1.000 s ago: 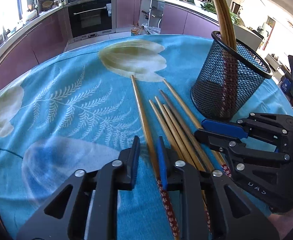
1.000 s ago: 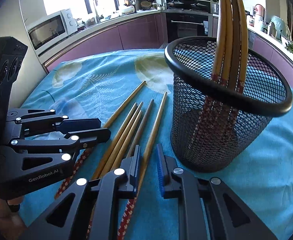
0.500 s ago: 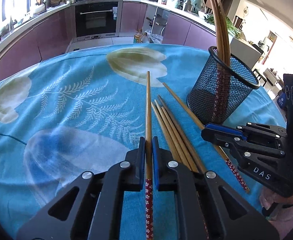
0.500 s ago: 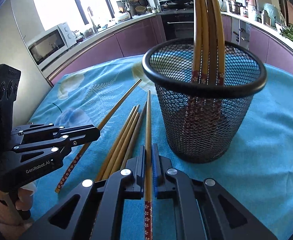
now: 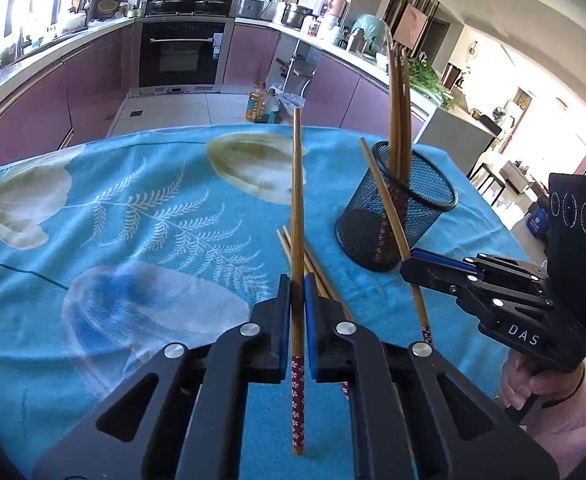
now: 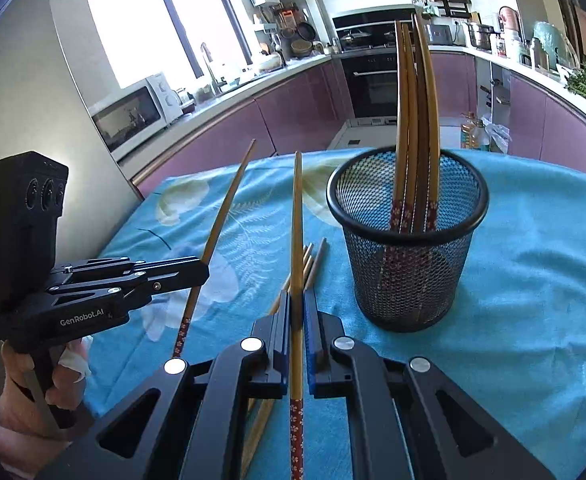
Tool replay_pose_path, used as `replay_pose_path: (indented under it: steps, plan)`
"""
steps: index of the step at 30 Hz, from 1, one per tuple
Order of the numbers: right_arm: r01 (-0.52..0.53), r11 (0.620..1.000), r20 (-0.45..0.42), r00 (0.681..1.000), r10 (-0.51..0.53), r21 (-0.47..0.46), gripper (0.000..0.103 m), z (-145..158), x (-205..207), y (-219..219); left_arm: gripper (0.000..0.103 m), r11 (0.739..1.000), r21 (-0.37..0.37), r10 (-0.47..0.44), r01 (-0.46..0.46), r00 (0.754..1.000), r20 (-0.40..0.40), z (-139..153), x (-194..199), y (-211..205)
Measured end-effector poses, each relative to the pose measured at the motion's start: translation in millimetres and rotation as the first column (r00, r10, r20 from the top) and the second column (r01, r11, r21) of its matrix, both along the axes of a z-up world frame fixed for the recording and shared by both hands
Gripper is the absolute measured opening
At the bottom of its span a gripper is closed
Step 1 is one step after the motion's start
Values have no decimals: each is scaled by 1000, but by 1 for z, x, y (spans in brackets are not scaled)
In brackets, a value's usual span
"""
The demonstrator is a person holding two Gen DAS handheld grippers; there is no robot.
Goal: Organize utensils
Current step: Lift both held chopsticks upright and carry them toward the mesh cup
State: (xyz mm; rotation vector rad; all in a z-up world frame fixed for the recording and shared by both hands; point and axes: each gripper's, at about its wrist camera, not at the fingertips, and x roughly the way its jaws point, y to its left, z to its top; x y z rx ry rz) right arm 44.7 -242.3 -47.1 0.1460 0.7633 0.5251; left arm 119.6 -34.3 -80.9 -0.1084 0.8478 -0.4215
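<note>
Two chopsticks being held clear of the cloth, one per gripper. Left chopstick (image 5: pixel 297 216) sitting pinched between the closed jaws of the left gripper (image 5: pixel 297 292), pointing toward 12 o'clock, red flowered end trailing back toward 6. Right chopstick (image 6: pixel 297 240) sitting clamped the same way in the right gripper (image 6: pixel 297 308), tip toward 12, patterned end toward 6. Showing in the left view at 3 o'clock: right gripper side-on, its stick angled up toward 11. Showing in the right view at 9 o'clock: left gripper side-on, its stick slanting toward 1. Remaining loose chopsticks (image 6: pixel 313 260) lying bunched on the cloth just ahead of the right jaws, beside the cup base. Mesh cup (image 6: pixel 409 248) standing upright at 1 o'clock in the right view, holding a cluster of chopsticks (image 6: pixel 413 120) leaning on the far rim, patterned ends down. All resting on the blue floral tablecloth (image 5: pixel 133 220). Oven (image 5: pixel 185 48) standing beyond at 11 o'clock in the left view; microwave (image 6: pixel 133 116) sitting at 10 in the right view.
</note>
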Motion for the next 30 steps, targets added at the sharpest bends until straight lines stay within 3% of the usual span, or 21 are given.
replay_pose_path:
  steps: [12, 30]
  plan:
    - [11, 999, 82, 997, -15, 51, 6, 26, -20, -24, 8, 998, -51, -36, 40, 997, 73, 36, -18, 6]
    - [42, 996, 151, 987, -53, 76, 6, 48, -22, -40, 8, 995, -77, -55, 67, 987, 149, 66, -30, -1]
